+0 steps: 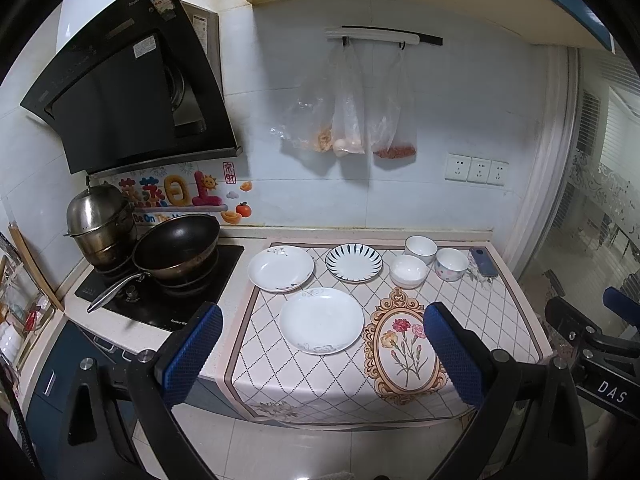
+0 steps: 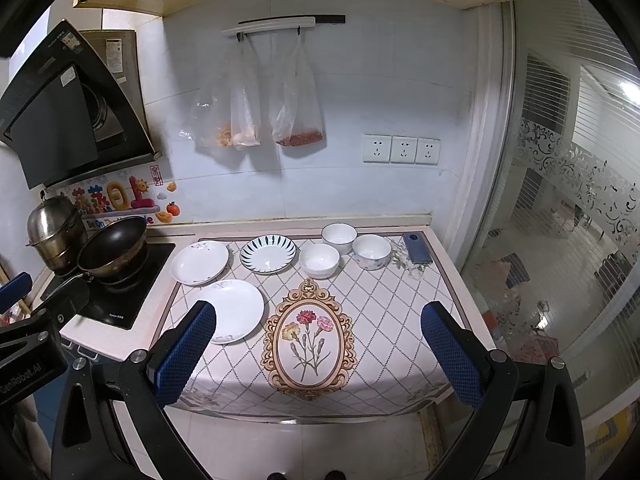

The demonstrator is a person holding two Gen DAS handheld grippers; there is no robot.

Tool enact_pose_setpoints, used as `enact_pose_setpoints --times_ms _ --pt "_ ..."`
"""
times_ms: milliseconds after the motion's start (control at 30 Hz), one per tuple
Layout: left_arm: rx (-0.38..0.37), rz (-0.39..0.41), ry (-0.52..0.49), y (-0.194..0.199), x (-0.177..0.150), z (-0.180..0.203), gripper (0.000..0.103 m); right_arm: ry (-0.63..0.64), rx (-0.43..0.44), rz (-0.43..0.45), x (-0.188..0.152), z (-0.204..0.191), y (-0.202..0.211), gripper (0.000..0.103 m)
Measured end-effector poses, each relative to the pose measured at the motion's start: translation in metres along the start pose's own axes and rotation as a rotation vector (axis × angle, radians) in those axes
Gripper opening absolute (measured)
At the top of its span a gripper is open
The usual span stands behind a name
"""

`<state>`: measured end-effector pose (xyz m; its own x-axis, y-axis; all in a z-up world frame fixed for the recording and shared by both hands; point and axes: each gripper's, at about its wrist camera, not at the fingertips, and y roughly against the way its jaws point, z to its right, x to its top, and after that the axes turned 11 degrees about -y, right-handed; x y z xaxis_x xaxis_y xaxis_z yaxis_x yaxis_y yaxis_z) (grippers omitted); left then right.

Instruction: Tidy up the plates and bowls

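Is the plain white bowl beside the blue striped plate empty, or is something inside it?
Empty. The plain white bowl stands upright beside the striped plate, and both views show only its bare white inside.

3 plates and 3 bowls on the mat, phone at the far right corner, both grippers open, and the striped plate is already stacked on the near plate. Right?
Not quite. The striped plate is not stacked; it lies alone on the mat, apart from the near plate, as the left wrist view shows. The rest holds: three plates, three bowls, phone at the far right corner, left gripper and right gripper open.
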<state>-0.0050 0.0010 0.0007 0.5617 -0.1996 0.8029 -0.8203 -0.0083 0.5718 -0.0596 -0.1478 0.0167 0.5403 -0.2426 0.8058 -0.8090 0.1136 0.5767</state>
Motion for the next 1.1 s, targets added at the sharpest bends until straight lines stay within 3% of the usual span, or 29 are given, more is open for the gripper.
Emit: enact_pose_setpoints --times_ms 133,267,367,533,867,1000,1100 --pt "0.014 -0.008 0.02 -0.02 -0.001 -0.014 0.103 -0.017 0.036 -0.016 -0.003 -0.004 -0.013 0.103" --pt "0.061 -0.058 0.027 -0.065 -0.005 -0.039 0.103 -0.045 0.108 -0.08 -0.007 -0.009 -0.051 0.103" --pt "0.101 -0.132 0.037 -0.114 -0.013 -0.06 0.103 -0.073 0.138 -0.17 -0.013 -0.013 -0.102 0.103" --pt "0.102 -0.294 0.064 -0.206 -0.029 -0.087 0.103 -0.083 0.152 -0.298 -0.027 -0.024 -0.199 0.103" --pt "-0.055 -0.594 0.135 -0.38 -0.071 -0.096 0.102 -0.111 0.251 -0.576 -0.054 -0.035 -0.416 0.102" --pt "-0.117 -0.708 0.186 -0.438 -0.093 -0.095 0.095 -0.116 0.283 -0.7 -0.071 -0.044 -0.496 0.099" --pt "-0.147 -0.788 0.17 -0.474 -0.106 -0.091 0.081 -0.146 0.331 -0.791 -0.084 -0.049 -0.543 0.09"
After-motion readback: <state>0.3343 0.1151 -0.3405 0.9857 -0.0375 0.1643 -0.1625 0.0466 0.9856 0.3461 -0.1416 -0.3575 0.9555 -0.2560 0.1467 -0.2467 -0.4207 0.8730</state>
